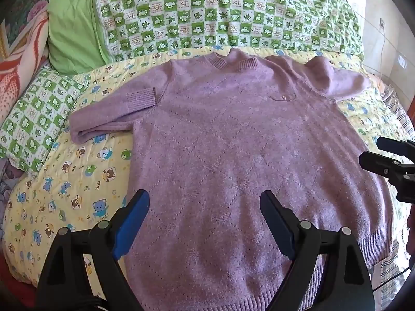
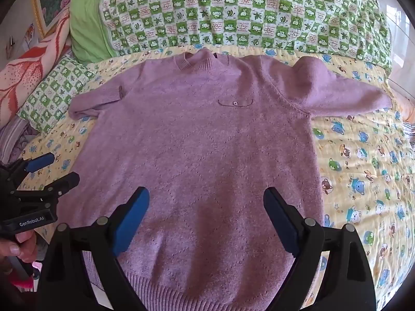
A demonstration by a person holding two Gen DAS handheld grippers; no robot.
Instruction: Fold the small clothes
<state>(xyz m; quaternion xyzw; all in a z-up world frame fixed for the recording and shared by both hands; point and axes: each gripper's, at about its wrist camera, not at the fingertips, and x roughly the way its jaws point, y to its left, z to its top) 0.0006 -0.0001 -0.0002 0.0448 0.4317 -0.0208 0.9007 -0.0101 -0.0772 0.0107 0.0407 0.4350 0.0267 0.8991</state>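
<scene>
A lilac knit sweater [image 1: 228, 140] lies flat, front up, on a yellow bear-print quilt [image 1: 64, 181], collar at the far side; it also shows in the right wrist view [image 2: 202, 145]. Its left sleeve [image 1: 114, 108] is folded back, cuff toward the body. Its right sleeve [image 2: 345, 96] is spread outward. My left gripper [image 1: 205, 199] is open above the hem's left part, holding nothing. My right gripper [image 2: 206, 197] is open above the lower middle, holding nothing. Each gripper appears in the other's view, the right one [image 1: 373, 153] and the left one [image 2: 62, 168].
A green checked duvet [image 1: 228, 13] is piled along the far side. A matching pillow [image 1: 39, 119] lies at the left, next to a red and pink blanket [image 1: 18, 72]. A striped sheet [image 1: 396, 103] shows at the bed's right edge.
</scene>
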